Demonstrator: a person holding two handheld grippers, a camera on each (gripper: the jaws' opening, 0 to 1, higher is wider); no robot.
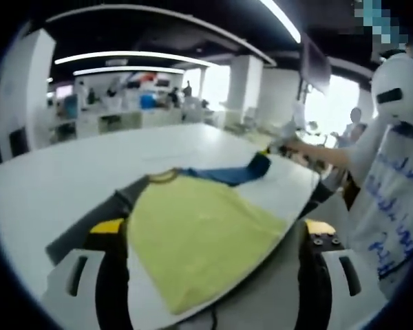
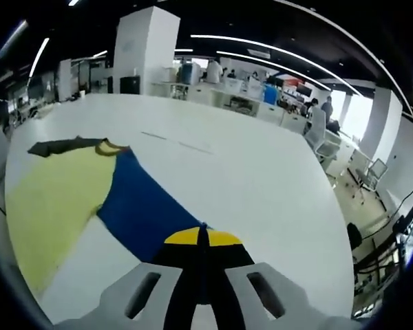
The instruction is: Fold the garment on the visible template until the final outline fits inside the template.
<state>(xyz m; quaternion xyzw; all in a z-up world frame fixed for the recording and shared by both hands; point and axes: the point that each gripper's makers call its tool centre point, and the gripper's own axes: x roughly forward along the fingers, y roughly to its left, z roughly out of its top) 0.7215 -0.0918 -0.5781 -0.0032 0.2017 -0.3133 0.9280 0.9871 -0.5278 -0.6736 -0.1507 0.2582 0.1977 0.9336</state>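
Observation:
A yellow shirt (image 1: 199, 237) with a blue sleeve (image 1: 227, 175) lies on the white table (image 1: 69, 172), over a dark grey template (image 1: 79, 234) that sticks out on its left. My left gripper (image 1: 213, 230) is open, its yellow-tipped jaws standing wide on either side of the shirt's body. In the right gripper view the yellow body (image 2: 51, 199) lies at the left and the blue sleeve (image 2: 141, 206) runs up to my right gripper (image 2: 202, 239), which is shut on the sleeve's end. The same gripper (image 1: 270, 149) appears in the left gripper view, pinching the sleeve end near the table edge.
A person in a white printed shirt (image 1: 392, 199) stands at the right by the table edge (image 1: 296, 213). Bare table top (image 2: 248, 172) stretches beyond the sleeve. Desks, chairs and pillars (image 2: 144, 48) fill the office behind.

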